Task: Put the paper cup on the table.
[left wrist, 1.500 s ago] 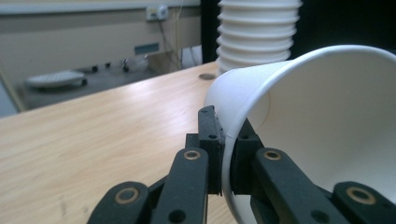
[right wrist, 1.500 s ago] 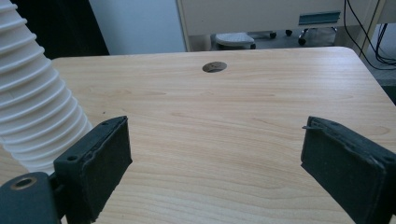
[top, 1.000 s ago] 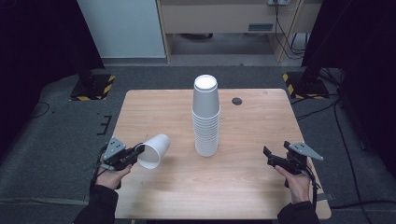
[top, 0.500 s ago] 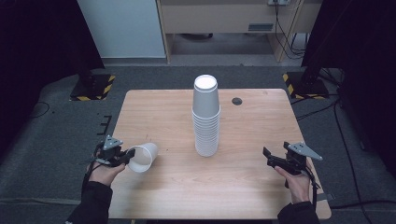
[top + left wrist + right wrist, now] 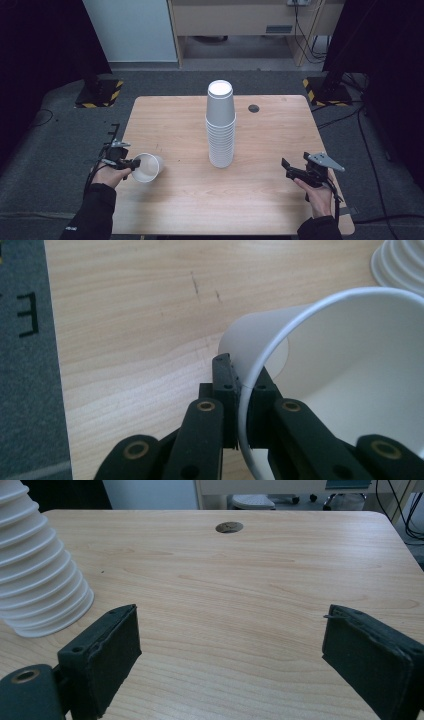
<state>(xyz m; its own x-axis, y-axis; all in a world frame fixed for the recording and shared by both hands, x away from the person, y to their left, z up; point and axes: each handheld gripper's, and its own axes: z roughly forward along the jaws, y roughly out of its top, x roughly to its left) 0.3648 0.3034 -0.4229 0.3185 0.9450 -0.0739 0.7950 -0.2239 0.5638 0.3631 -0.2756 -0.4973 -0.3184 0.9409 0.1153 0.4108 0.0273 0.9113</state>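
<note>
My left gripper [image 5: 131,163], clamped on the rim of the white paper cup [image 5: 147,167], has carried it leftward from the cup stack [image 5: 220,125] to the table's left edge, while my right gripper [image 5: 294,170] waits open.

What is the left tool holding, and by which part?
The left tool pinches a white paper cup by its rim, one jaw inside, one outside.

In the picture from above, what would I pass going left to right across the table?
Left gripper → single white cup pinched by its rim → tall stack of white cups → small dark round spot on the table → right gripper, jaws open.
</note>
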